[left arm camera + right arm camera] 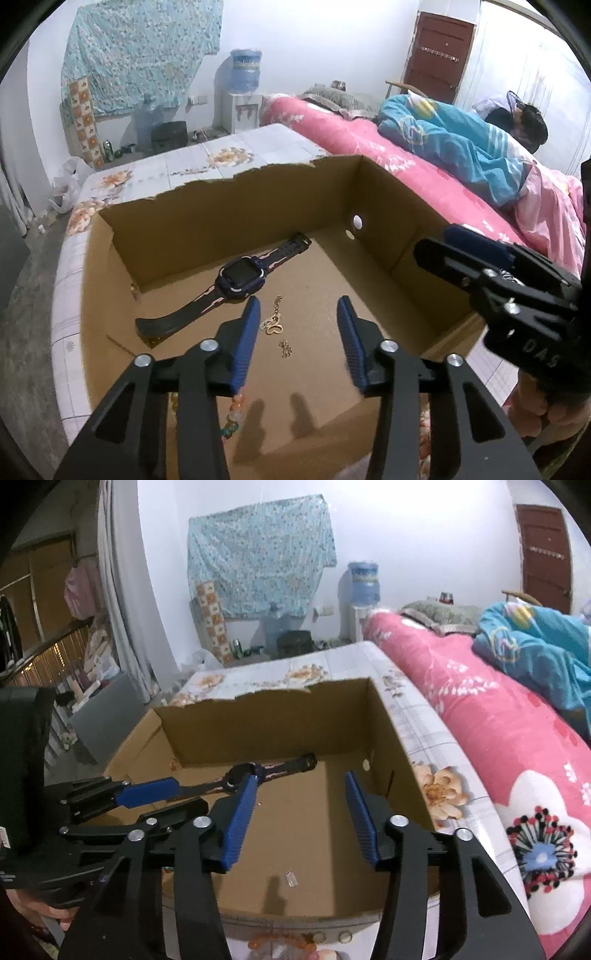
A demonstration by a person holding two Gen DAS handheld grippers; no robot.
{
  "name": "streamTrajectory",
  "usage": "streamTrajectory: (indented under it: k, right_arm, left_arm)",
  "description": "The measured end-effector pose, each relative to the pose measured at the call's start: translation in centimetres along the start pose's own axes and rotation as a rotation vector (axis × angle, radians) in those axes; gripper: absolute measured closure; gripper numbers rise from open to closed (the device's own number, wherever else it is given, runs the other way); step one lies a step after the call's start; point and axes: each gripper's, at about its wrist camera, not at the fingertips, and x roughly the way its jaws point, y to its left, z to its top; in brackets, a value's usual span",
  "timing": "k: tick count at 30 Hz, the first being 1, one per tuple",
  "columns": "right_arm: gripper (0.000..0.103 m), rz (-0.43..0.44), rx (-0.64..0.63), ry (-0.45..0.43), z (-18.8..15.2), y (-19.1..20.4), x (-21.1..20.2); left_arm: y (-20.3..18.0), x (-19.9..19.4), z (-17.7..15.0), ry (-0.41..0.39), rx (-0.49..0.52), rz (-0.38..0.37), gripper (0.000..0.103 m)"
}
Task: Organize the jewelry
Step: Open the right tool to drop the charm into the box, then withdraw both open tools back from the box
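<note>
Spread left fingers flank a gold chain on the box floor, untouched.

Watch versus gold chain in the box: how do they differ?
The watch is dark and bulky, stretched flat with straps out toward the box's far wall. The gold chain is thin, bright and loosely bunched, nearer the left gripper. Both lie loose on the floor, ungripped.

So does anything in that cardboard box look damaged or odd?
Yes. The box's far wall has a ragged, torn top edge, unlike its straight side walls. Inside, the watch and gold chain lie loose on the floor.
</note>
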Motion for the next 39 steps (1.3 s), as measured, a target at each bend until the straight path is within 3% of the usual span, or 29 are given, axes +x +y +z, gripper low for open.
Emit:
streamTrajectory:
  k: [15,26,39]
  right_arm:
    - [0.032,0.056,0.047,-0.111,-0.6,1.0,-6.8]
    - [0.01,0.064,0.052,-0.173,-1.0,2.0,-10.6]
    - [0.008,0.04,0.082,-0.191,-1.4,1.3,-12.6]
  left_arm:
    - [-0.4,-7.6,-3.7,-0.113,-0.014,-0.048,0.026]
    - [-1.7,-9.9,-5.6,-0.137,-0.006,-0.075,0.02]
    - [-2.8,-10.6,-6.1,-0.145,0.009,-0.087,0.018]
